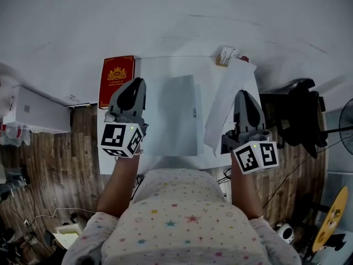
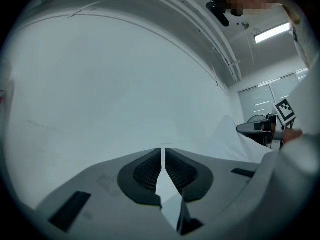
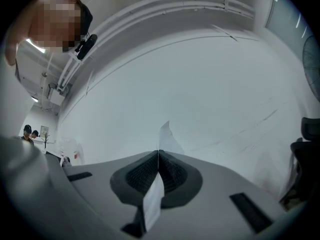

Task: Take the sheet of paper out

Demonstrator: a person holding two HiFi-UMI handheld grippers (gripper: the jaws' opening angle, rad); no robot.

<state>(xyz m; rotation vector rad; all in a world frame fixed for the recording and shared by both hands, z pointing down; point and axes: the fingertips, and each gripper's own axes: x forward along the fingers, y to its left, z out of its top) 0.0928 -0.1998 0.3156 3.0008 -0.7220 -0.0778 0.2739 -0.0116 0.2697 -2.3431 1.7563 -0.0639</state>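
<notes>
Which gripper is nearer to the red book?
Left. The left gripper is just beside the red book, at its right edge; the right gripper is far to its right, across the table.

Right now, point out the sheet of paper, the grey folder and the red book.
sheet of paper [image 1: 225, 101], head view, middle of the sheet.
grey folder [image 1: 177, 120], head view, its flat face.
red book [image 1: 117, 81], head view, its cover.
</notes>
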